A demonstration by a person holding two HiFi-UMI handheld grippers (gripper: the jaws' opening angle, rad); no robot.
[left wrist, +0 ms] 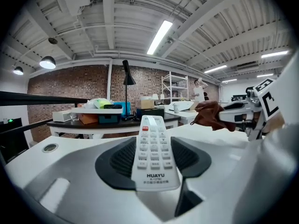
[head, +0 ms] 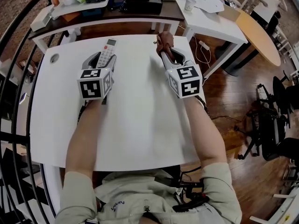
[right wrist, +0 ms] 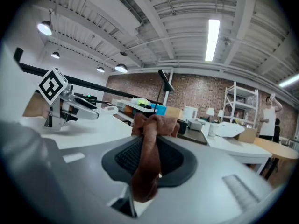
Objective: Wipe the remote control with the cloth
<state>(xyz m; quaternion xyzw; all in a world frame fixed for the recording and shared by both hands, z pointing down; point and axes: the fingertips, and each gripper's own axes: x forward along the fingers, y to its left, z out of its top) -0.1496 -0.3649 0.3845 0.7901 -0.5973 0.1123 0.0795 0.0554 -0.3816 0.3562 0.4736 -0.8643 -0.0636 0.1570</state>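
Note:
A white remote control (head: 107, 52) with grey buttons and a red one at its far end is clamped between the jaws of my left gripper (head: 103, 59), just above the white table (head: 135, 120). In the left gripper view the remote (left wrist: 154, 153) lies lengthwise between the dark pads, pointing away. My right gripper (head: 167, 51) is shut on a bunched brown cloth (head: 165, 42) over the table's far right part. In the right gripper view the cloth (right wrist: 148, 157) hangs pinched between the pads. The two grippers are side by side, apart from each other.
Beyond the table stands a dark desk (head: 107, 10) crowded with boxes and trays. A second white table (head: 210, 13) with a cup sits at the back right. A round grommet hole (head: 54, 58) marks the table's left edge. Chairs and cables lie on the wooden floor at right.

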